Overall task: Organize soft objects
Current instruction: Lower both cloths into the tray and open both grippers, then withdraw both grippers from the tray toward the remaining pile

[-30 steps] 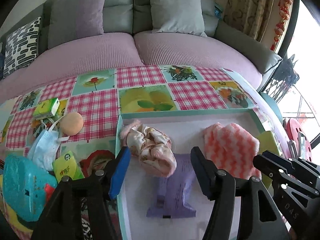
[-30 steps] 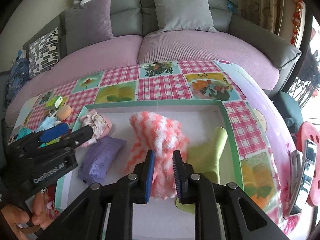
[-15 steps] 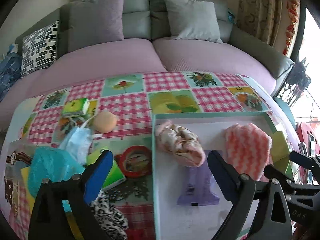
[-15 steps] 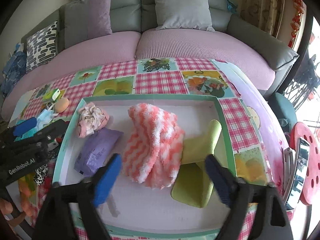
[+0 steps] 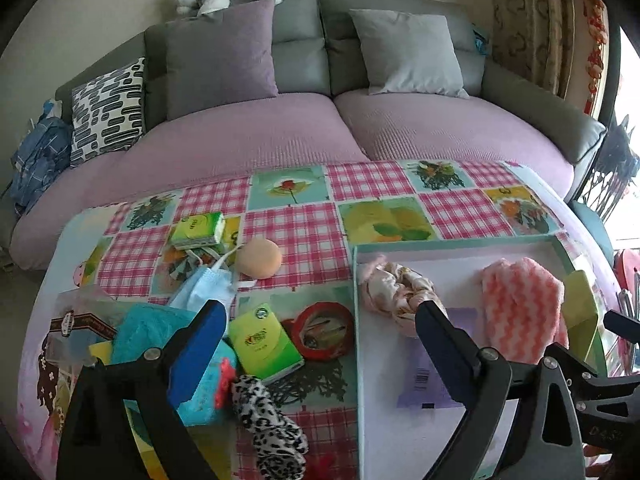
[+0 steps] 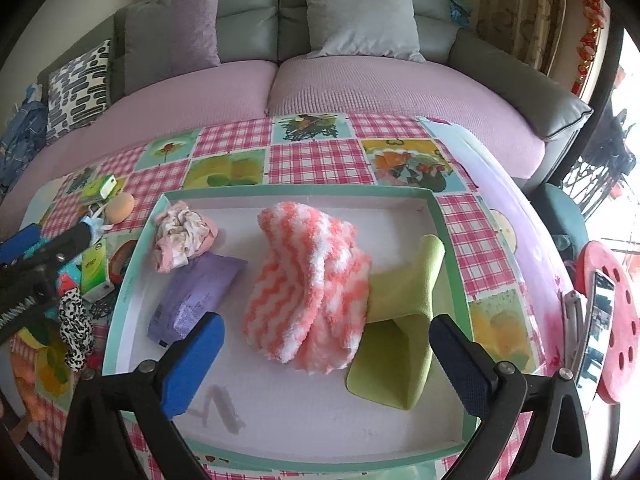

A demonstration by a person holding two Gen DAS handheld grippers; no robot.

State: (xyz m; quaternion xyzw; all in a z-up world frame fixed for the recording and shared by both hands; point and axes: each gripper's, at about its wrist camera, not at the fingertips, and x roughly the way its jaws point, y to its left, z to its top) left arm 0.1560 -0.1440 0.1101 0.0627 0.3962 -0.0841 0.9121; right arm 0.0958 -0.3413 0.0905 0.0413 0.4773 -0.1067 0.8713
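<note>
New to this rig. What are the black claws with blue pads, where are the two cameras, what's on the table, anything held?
No robot here: a person carries two handheld grippers, each with a fisheye camera looking along its fingers. One picture is from the left gripper, one from the right gripper. Both stand open and hold nothing. In the tray lie a striped fluffy cloth, a green cloth, a purple packet and a scrunchie. Outside it, on the tablecloth, are tissue packs, a face mask and a sponge.

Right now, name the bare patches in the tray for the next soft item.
Free: the tray's near floor, in front of the striped fluffy cloth and purple packet, and the far strip behind them. Crowded: mid-tray, where the green cloth touches the striped one.
</note>
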